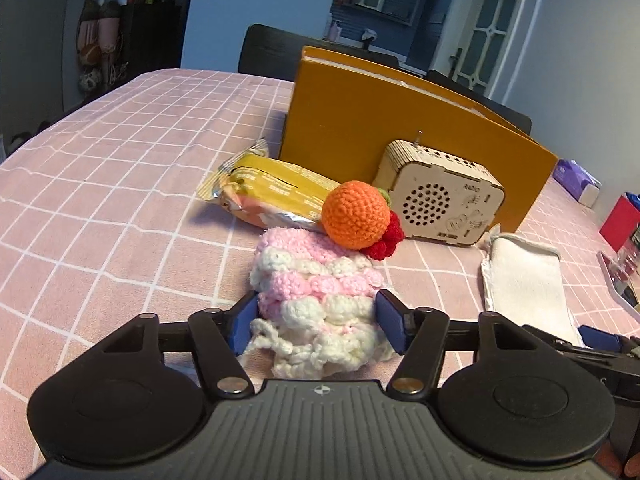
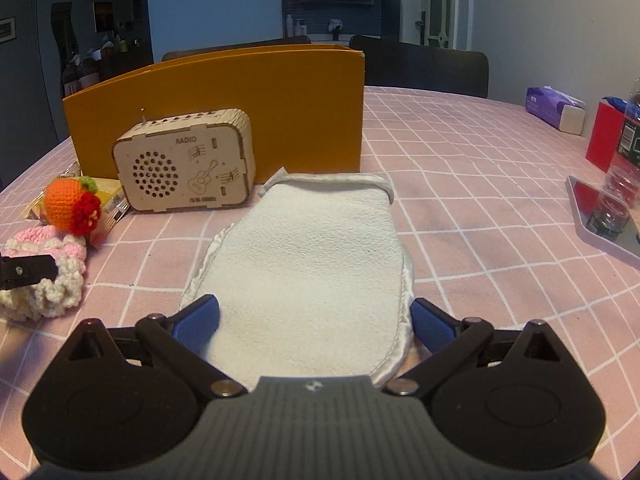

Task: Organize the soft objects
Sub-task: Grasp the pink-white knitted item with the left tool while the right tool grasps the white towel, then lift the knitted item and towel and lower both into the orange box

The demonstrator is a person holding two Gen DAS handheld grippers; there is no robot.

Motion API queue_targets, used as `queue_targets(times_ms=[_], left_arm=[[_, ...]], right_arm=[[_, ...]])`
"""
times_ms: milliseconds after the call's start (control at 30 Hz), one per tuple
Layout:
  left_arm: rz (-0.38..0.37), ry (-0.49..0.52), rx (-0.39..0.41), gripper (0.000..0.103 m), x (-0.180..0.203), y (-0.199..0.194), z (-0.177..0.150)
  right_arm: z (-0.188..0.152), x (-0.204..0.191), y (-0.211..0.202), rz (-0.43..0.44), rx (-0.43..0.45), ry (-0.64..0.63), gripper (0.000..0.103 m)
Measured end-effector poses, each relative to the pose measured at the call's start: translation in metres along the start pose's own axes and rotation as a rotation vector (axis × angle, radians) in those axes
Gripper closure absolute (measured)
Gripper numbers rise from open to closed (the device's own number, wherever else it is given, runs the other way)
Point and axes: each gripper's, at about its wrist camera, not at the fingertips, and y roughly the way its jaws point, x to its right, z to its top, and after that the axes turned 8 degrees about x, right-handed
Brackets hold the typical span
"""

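A pink and white crochet piece (image 1: 316,276) lies on the pink checked tablecloth (image 1: 120,200). My left gripper (image 1: 316,320) has its blue pads touching both sides of the piece, which looks pinched between them. An orange crochet ball (image 1: 356,216) with a red crochet berry (image 1: 386,240) rests at the piece's far end. A white cloth mitt (image 2: 308,248) lies flat in front of my right gripper (image 2: 316,316). That gripper stands wide open over the mitt's near end, one pad on the cloth and one beside its edge. The crochet piece (image 2: 52,248) also shows at the left of the right wrist view.
An open orange box (image 2: 280,100) stands behind a wooden radio (image 2: 184,164). A yellow snack packet (image 1: 264,192) lies left of the radio. At the right are a purple tissue pack (image 2: 554,108), a red box (image 2: 604,136), a bottle (image 2: 628,148) and a tray (image 2: 600,236).
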Motion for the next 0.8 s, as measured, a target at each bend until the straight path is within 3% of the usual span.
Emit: queue_targets(times_ms=[100,167,233,333,533,800], left_arm=[[-0.006,0.012,0.005,0.039,0.0,-0.001,-0.001],[-0.008,0.021,0.01,0.042,0.002,-0.002,-0.002],[-0.007,0.031,0.017,0.045,0.003,-0.003,-0.003],[-0.005,0.05,0.026,0.049,0.006,-0.004,-0.004],[-0.004,0.076,0.036,0.058,0.007,-0.006,-0.004],[-0.014,0.053,0.047,0.066,0.004,-0.009,-0.001]], right_arm=[[-0.001,0.0,-0.002,0.007,0.009,-0.008,0.009],[-0.002,-0.002,-0.005,0.022,0.02,-0.018,0.018],[-0.001,-0.008,-0.009,0.044,0.03,-0.039,0.037],[-0.002,-0.019,-0.014,0.063,0.043,-0.075,0.058],[-0.006,-0.034,-0.019,0.091,0.061,-0.134,0.09],[-0.004,-0.03,-0.021,0.112,0.052,-0.122,0.093]])
